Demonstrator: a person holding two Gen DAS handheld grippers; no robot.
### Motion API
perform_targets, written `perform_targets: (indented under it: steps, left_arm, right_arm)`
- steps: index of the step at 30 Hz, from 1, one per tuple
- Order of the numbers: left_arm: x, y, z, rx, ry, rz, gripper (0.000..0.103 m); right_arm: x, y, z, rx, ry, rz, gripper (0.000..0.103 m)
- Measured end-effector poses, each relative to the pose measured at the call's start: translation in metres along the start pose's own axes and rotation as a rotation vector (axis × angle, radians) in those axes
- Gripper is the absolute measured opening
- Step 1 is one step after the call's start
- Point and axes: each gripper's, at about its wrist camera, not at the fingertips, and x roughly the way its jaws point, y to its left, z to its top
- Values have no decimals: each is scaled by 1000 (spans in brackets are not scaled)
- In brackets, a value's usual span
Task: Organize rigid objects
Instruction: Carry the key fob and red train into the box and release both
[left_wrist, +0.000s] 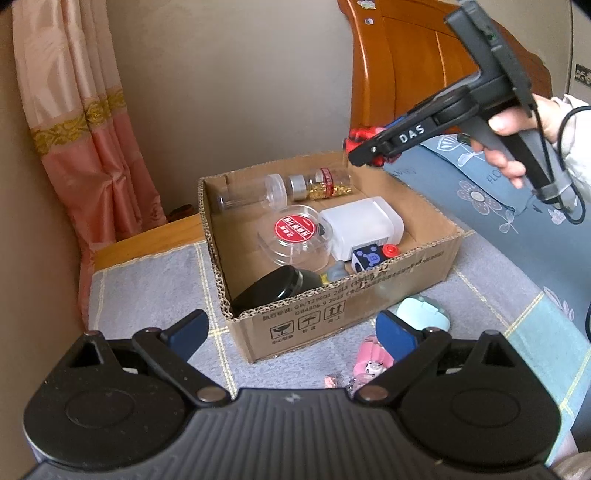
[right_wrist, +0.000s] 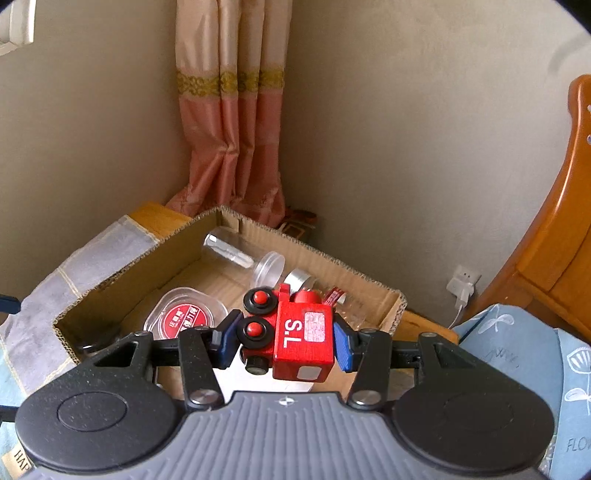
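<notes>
Right wrist view is showing the right gripper (right_wrist: 286, 341) clamping a red toy train (right_wrist: 301, 341), its blue pads pressing on the two sides of the block, which is marked "S.L" in white. The train is hanging in the air over the near corner of an open cardboard box (right_wrist: 122, 266). Black wheels with red hubs are facing the left pad.

Left wrist view is showing the same right gripper (left_wrist: 364, 149) from the side, held by a hand (left_wrist: 513, 147) at the upper right, with the red train (left_wrist: 360, 134) poking out just above the far right corner of the box (left_wrist: 424, 262). The left gripper (left_wrist: 295, 332) is hovering low in front of the box with its fingers spread wide and nothing between them.

Inside the box are lying a clear plastic jar (left_wrist: 251, 194) on its side, a bottle with a silver cap (left_wrist: 321, 184) next to it along the far wall, a round clear tub with a red label (left_wrist: 293, 236), a white plastic container (left_wrist: 360, 227), a dark blue cube (left_wrist: 369, 258), a small red cap (left_wrist: 390, 251) and a black case (left_wrist: 273, 286) in the near corner.

On the grey blanket (left_wrist: 147, 291) outside, just past the right finger, are sitting a pale green case (left_wrist: 424, 312) and a pink toy (left_wrist: 371, 360). A pink curtain (left_wrist: 85, 129) is hanging in the room corner, and a wooden headboard (left_wrist: 406, 66) is standing behind the box.
</notes>
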Motion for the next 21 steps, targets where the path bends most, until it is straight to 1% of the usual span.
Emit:
perform_targets:
  steps: [3, 6, 8, 9, 10, 16, 21]
  left_arm:
    - [1, 2, -2, -13, 1, -2, 97]
    - [0, 3, -4, -22, 4, 1, 97]
    - [0, 2, -5, -24, 3, 10, 97]
    - [-1, 2, -6, -27, 3, 14, 97]
    - [-2, 2, -6, -32, 3, 16, 97]
    - [-8, 0, -12, -60, 0, 46, 97]
    - [-14, -2, -19, -94, -7, 86, 97]
  right_arm:
    - [4, 2, -2, 10, 14, -8, 76]
    - [-2, 5, -7, 12, 11, -22, 89]
    - [-9, 8, -11, 13, 4, -23, 95]
    - [-13, 9, -12, 13, 0, -26, 101]
    - [-17, 11, -14, 12, -4, -29, 103]
    - [-44, 23, -30, 27, -9, -23, 103]
    - [-63, 35, -55, 74, -1, -46, 103]
